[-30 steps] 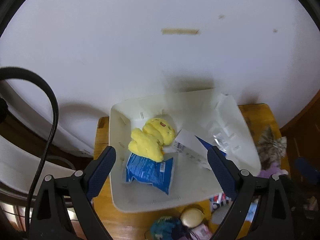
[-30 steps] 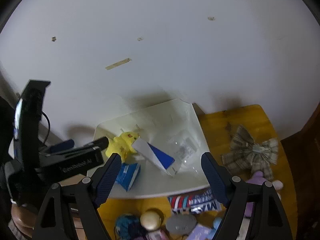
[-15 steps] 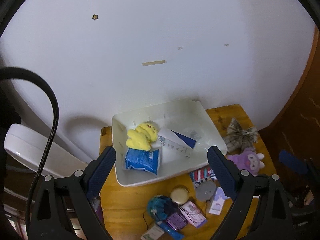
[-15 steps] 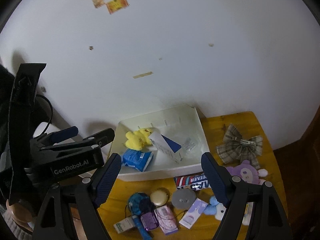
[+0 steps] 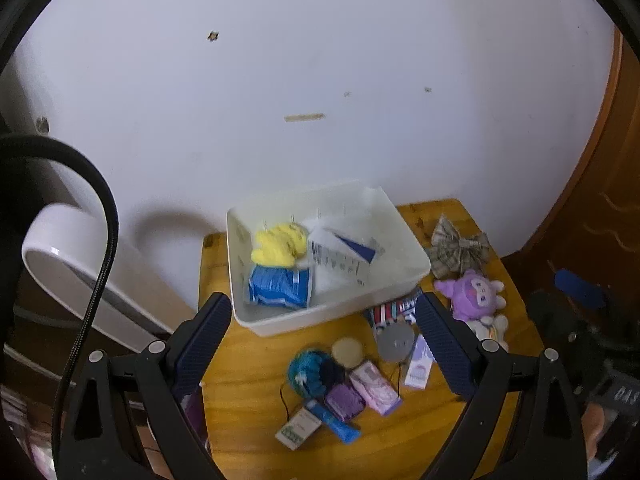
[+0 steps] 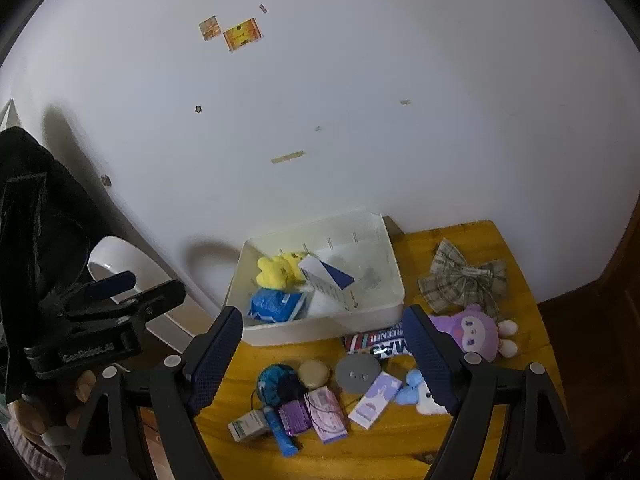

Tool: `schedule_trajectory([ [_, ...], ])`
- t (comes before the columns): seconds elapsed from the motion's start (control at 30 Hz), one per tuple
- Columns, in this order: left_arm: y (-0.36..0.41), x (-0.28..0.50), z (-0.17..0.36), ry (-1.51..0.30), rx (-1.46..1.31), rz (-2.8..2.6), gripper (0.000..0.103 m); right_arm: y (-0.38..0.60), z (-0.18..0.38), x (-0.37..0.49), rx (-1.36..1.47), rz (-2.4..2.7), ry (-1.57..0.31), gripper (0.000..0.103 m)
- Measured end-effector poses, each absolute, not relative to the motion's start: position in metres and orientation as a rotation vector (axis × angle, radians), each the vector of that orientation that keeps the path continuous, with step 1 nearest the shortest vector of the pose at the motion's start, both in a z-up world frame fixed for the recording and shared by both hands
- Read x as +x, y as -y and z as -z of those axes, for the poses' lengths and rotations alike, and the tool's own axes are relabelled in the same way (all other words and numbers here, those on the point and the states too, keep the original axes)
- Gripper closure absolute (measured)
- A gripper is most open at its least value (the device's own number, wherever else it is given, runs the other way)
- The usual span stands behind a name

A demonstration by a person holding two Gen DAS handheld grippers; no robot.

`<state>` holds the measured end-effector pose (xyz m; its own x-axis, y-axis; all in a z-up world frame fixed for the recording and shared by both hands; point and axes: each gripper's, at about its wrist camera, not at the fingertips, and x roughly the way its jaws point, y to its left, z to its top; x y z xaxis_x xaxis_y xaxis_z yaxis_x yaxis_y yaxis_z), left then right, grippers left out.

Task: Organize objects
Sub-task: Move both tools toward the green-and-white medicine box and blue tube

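A white bin (image 5: 404, 236) (image 6: 394, 268) stands at the back of a small wooden table (image 5: 248, 392) (image 6: 480, 448). In it lie a yellow plush (image 5: 280, 244) (image 6: 276, 270), a blue packet (image 5: 280, 286) (image 6: 276, 304) and a white-and-blue box (image 5: 340, 256) (image 6: 326, 280). In front lie several small items: a purple plush (image 5: 472, 292) (image 6: 476, 330), a plaid bow (image 5: 460, 248) (image 6: 460, 276), a grey disc (image 6: 357, 372), small boxes. My left gripper (image 5: 324, 340) and right gripper (image 6: 322, 354) are both open, empty, held high above the table's front.
A white wall rises right behind the table. A white rounded object (image 5: 72, 248) stands left of the table. Brown wooden furniture (image 5: 592, 200) is at the right. The left gripper's body (image 6: 92, 320) shows at the left of the right wrist view.
Both grippers have pulled back and up from the bin. The whole table with its loose items has come into view. Both stay open and empty.
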<state>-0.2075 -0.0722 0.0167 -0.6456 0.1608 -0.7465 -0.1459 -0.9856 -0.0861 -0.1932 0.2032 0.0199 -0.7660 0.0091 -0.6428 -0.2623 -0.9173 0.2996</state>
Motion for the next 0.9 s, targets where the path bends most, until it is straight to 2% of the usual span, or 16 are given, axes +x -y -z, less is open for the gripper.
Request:
schedule_trajectory([
  [0.63,0.104,-0.142,0.029,0.109,-1.267,-2.725,0.008,-0.171,0.006,-0.150,-1.042,-2.850,-0.528,0.020],
  [0.9,0.114,-0.121,0.064,0.113,-1.311,-2.724,0.008,-0.167,0.029,-0.136,-1.018,-2.871,-0.517,0.020],
])
